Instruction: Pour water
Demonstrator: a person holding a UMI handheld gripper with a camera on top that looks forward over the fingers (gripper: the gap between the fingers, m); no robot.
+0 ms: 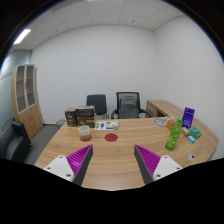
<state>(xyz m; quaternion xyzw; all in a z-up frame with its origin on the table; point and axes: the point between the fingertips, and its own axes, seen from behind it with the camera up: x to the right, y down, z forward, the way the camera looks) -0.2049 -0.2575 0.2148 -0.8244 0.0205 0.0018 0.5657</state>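
My gripper (113, 158) hovers over the near part of a long wooden table (115, 160), fingers spread wide with bare wood between the magenta pads (80, 158). A green bottle (172, 133) stands on the table's right side, well beyond the right finger. A small white cup (85, 131) sits beyond the left finger, and a round red coaster (111, 137) lies ahead between the fingers, far off. Nothing is held.
Books and boxes (80, 116) stand at the table's far end, a purple box (188, 117) and a teal item (193, 133) at the right. Two office chairs (127, 102) face the far end. A cabinet (27, 100) lines the left wall.
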